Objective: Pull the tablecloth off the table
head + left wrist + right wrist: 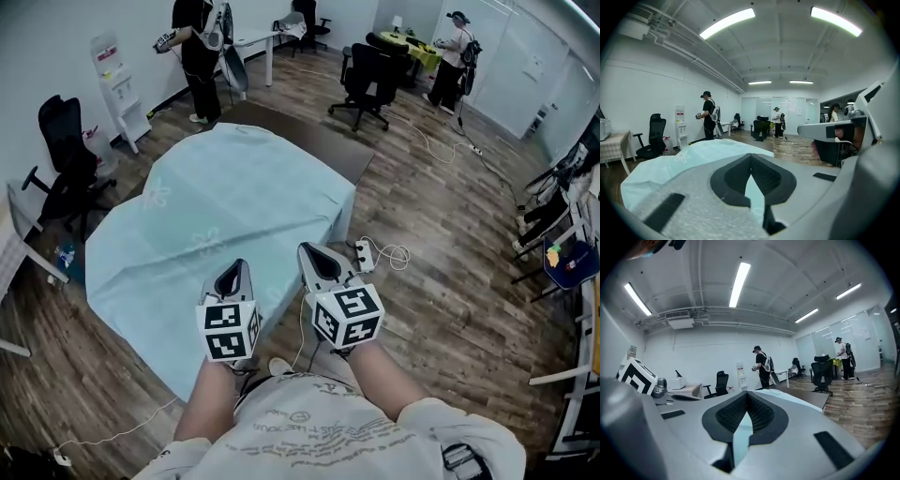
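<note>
A light blue tablecloth (206, 216) lies rumpled over a dark table (314, 141); the table's far end shows bare and the cloth's near side hangs down toward me. My left gripper (234, 270) sits at the cloth's near edge, its jaws closed with a strip of blue cloth (754, 197) between them. My right gripper (315, 253) is at the cloth's near right corner, also closed with a strip of the cloth (740, 432) between its jaws. The left gripper (751, 157) looks along the cloth (693, 154). Past the right gripper (746, 394) the table (811, 398) shows.
A white power strip with a coiled cable (366, 253) lies on the wood floor right of the table. Black office chairs stand at the left (66, 150) and beyond the table (370, 80). People stand at the back left (199, 47) and back right (457, 61).
</note>
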`<state>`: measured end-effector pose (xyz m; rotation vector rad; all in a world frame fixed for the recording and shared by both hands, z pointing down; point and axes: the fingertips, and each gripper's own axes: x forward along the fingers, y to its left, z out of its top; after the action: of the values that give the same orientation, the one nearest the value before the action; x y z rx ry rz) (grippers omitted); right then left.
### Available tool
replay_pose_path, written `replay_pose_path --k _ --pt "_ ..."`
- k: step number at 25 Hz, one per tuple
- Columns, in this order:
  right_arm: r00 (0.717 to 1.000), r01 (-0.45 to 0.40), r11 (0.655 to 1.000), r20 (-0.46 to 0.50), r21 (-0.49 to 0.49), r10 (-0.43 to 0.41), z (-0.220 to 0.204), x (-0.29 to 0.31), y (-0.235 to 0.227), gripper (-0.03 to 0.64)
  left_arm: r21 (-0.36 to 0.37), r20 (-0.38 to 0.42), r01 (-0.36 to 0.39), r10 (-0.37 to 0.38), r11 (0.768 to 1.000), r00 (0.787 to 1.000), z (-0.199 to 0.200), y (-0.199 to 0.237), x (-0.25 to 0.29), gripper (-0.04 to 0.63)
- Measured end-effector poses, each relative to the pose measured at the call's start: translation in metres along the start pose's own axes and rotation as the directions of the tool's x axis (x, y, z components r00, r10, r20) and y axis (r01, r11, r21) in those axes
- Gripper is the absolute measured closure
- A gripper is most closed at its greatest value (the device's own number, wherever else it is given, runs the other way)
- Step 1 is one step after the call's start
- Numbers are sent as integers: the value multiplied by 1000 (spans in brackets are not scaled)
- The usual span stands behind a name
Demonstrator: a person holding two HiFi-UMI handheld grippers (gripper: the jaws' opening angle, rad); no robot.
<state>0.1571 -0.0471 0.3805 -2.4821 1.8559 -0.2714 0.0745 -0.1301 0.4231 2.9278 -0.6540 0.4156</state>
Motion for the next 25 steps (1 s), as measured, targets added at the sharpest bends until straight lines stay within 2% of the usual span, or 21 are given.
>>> replay_pose_path --k 8,16,22,25 --pt "1000 -20 1000 -23 7 20 5 83 -18 603 -35 -1 -52 52 998 999 19 56 56 584" --pt "995 -69 997 -66 37 72 -7 136 -14 603 -70 -50 -123 120 990 992 7 97 68 584" --pt "986 -142 988 -83 53 146 -16 180 -8 603 -99 -67 -242 236 965 970 -1 137 71 584" --pt "976 -187 981 -98 57 192 -16 208 -4 603 -117 -79 -313 305 943 949 -4 159 70 584"
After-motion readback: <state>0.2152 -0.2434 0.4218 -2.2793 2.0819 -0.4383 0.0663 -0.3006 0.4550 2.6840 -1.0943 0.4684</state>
